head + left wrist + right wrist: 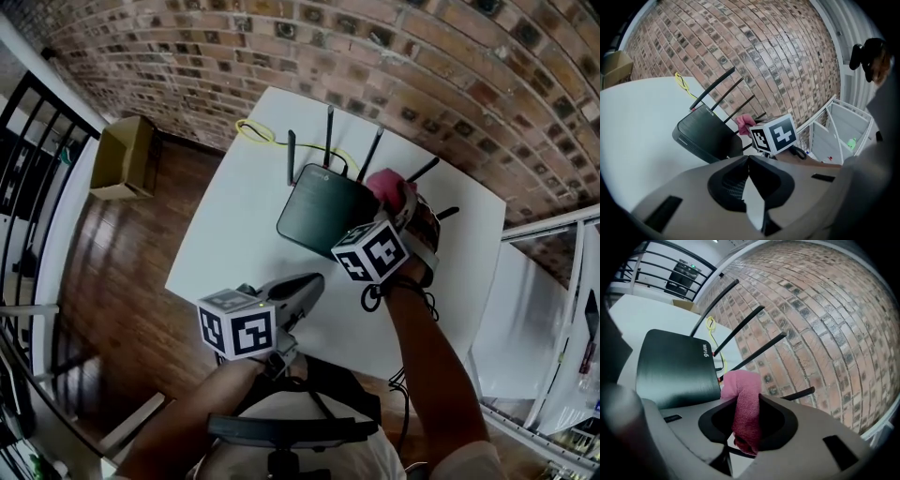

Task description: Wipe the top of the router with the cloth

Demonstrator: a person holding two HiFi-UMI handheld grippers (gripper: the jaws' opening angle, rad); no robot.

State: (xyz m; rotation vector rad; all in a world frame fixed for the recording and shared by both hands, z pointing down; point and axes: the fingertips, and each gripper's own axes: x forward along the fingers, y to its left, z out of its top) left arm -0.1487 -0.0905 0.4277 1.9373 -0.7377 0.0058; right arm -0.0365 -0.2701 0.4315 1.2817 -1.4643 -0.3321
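Cloth [740,385] sits clamped in the downward-tilted right gripper [747,425] beside the router [675,366]; left gripper [749,165] hovers closed and empty.

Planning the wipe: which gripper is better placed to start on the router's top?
Right. The right gripper is shut on the pink cloth beside the router; the left gripper is shut, empty and farther back.

Pink cloth [740,383], pinched in right tool [743,400], hovers beside flat black router [675,366].

Got pink cloth [386,185] poking from right gripper [399,199] at black router [319,214] right edge, left gripper [312,280] parked over white table [234,220].
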